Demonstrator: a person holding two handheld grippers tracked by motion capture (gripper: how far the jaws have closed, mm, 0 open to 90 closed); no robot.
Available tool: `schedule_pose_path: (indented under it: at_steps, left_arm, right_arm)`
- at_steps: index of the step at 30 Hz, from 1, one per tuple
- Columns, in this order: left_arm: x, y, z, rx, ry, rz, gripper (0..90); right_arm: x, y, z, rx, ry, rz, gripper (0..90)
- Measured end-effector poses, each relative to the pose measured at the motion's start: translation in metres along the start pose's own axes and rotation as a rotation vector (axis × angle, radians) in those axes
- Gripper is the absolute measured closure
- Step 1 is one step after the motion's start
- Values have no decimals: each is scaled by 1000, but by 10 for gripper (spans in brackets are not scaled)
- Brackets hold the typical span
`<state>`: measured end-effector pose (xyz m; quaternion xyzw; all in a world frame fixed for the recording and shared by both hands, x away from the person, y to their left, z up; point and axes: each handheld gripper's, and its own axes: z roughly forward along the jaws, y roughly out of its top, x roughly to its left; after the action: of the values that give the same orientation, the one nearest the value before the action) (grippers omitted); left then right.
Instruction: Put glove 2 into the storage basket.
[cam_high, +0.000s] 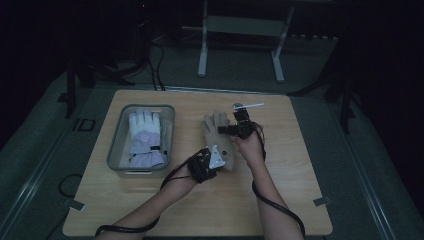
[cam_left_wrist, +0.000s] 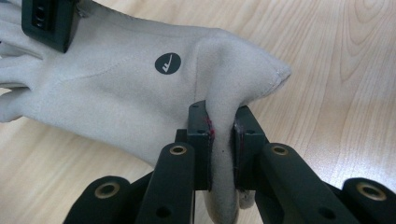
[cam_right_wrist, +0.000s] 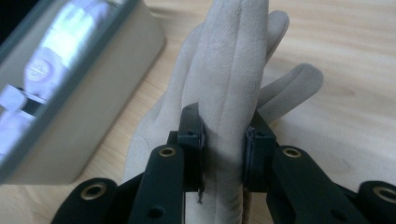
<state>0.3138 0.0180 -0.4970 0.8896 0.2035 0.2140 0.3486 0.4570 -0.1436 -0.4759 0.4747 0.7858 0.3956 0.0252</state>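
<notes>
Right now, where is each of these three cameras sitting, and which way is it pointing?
High view: fixed above the person's side, looking forward and down on the wooden table; both forearms enter from below, left gripper and right gripper on the beige glove, grey bin at left.
Left gripper view: rides on that gripper, looking along its black jaws clamped on the glove's cuff.
Right gripper view: rides on its gripper, jaws clamped on the glove's fingers.
All three share the beige glove; the high and right gripper views share the bin.

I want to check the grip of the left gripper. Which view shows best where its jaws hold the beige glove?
The left gripper view: its jaws pinch a fold of the beige glove near the cuff. The high view shows the left gripper small, over the glove. The right gripper view shows the glove's fingers instead.
</notes>
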Motion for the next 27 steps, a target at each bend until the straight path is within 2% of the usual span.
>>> schedule_pose_path:
  at_steps: [7, 10, 11, 15, 16, 26, 27]
  left_arm:
    - [8, 8, -27, -1, 54, 27, 810]
    - [9, 8, -30, -4, 57, 22, 810]
    - [16, 8, -43, 0, 75, 23, 810]
    - [21, 6, -54, 1, 95, 16, 810]
    - [26, 3, -61, 5, 103, 9, 809]
    - [47, -21, -89, 44, 154, -23, 810]
    - [47, -21, -89, 44, 154, -23, 809]
  right_arm:
    - [22, 20, -14, -52, 38, -34, 735]
    - [28, 25, -16, -58, 40, -47, 735]
    - [35, 31, -16, -61, 41, -61, 735]
    - [45, 39, -16, -73, 61, -72, 734]
    - [52, 44, -13, -76, 73, -79, 734]
    - [91, 67, 13, -60, 109, -124, 733]
    - [91, 67, 13, -60, 109, -124, 733]
